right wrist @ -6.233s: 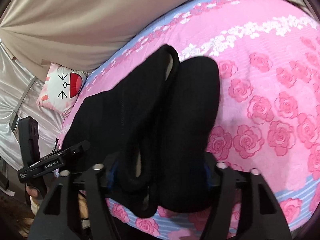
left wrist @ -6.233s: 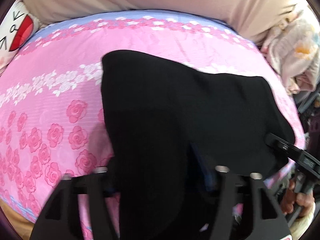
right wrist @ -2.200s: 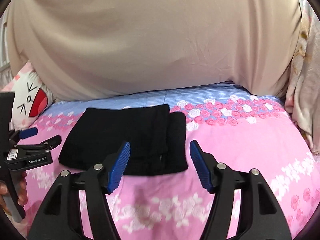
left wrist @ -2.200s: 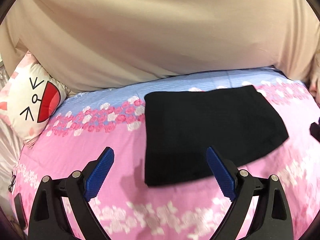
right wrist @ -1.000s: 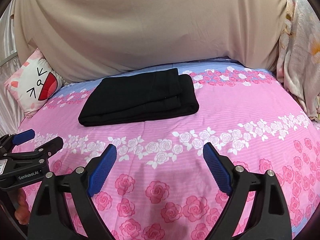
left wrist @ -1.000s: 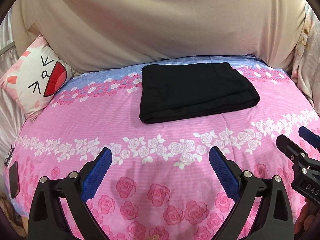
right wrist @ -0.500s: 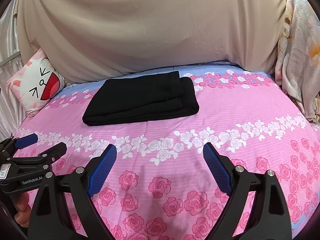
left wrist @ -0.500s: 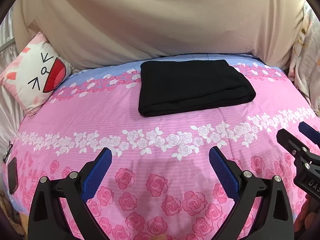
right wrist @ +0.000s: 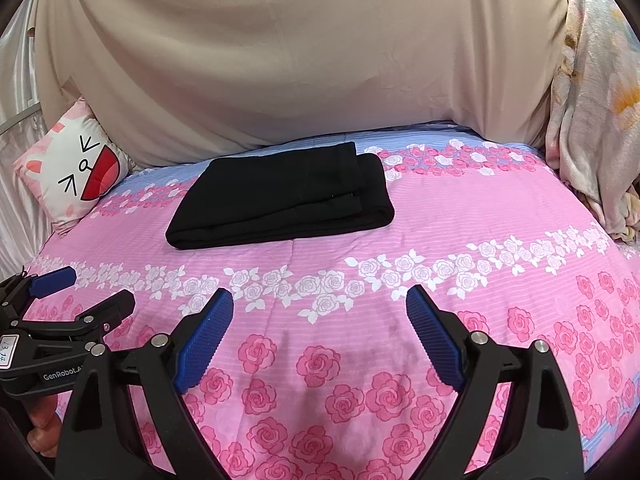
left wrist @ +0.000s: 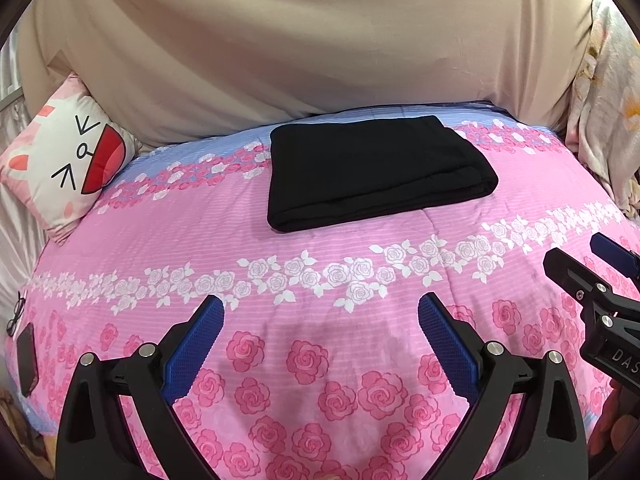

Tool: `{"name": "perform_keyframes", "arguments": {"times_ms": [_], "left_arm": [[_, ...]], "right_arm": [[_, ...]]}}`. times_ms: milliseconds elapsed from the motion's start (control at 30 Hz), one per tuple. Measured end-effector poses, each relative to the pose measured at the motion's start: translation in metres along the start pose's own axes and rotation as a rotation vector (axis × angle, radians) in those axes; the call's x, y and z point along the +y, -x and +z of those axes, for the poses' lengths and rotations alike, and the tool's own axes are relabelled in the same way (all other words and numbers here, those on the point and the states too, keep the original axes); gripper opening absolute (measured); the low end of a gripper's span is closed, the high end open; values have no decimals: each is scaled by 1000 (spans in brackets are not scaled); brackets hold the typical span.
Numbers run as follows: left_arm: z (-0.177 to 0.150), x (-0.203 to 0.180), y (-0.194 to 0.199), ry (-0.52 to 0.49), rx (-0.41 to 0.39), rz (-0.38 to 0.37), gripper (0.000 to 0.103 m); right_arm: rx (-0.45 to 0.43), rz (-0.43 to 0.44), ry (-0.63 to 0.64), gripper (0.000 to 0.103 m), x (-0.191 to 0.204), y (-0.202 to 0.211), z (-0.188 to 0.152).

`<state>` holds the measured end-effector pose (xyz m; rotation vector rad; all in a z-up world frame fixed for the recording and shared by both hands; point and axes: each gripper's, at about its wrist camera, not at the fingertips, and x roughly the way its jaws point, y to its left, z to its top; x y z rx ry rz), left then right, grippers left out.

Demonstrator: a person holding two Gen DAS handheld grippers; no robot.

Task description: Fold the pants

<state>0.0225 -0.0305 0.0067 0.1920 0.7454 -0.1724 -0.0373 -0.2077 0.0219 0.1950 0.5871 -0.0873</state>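
Note:
The black pants (left wrist: 372, 170) (right wrist: 280, 200) lie folded into a flat rectangle on the far half of the pink rose-patterned bedspread (left wrist: 320, 280) (right wrist: 480, 240). My left gripper (left wrist: 320, 312) hovers open over the near part of the bed, well short of the pants, with nothing between its blue pads. My right gripper (right wrist: 320, 300) is open too, equally far back and empty. Each gripper shows in the other's view: the right gripper (left wrist: 592, 264) at the right edge, the left gripper (right wrist: 84, 292) at the lower left.
A white cartoon-face cushion (left wrist: 64, 164) (right wrist: 76, 172) leans at the far left. A beige sheet (left wrist: 320, 40) hangs behind the bed. A floral blanket (right wrist: 592, 100) is bunched at the right. A dark phone (left wrist: 27, 360) and glasses (left wrist: 16, 312) lie at the bed's left edge.
Both grippers let go of the pants and drew back toward the near edge of the bed. Over the last second the views barely shift and the folded pants lie still.

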Motion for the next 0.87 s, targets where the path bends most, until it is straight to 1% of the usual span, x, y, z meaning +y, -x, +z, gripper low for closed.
{"name": "perform_keyframes", "arguments": {"times_ms": [200,333,500,600,667,733,767,833,867], "left_arm": [[-2,1,1,5,3,4,96],[-3,5,-2,19,23,-25,96],[-4,3,-3,9,13,-43,96],[-4,-2,0,-19,-22,10,96],[-4,-3,-1,-23,-20,39,96],[-4,-4,-3,-26,-9,107,96],[-5,-4,-3,-33,-22,125,96],[-6,-4,-3,-40,-24,138,96],[-6,-3,-3,-35,-19,123,96]], "right_arm": [[-2,-8,-1,86,1,2,-2],[1,-8,2,86,1,4,-4],[13,-9,-2,86,1,1,-6],[21,-10,-5,86,2,-1,-7],[22,-11,-5,86,2,-2,-7],[24,-12,-7,86,2,-2,-8],[23,-12,-7,86,2,-2,-8],[24,-10,-6,86,2,-3,-7],[24,-11,-5,86,3,-3,-8]]}}
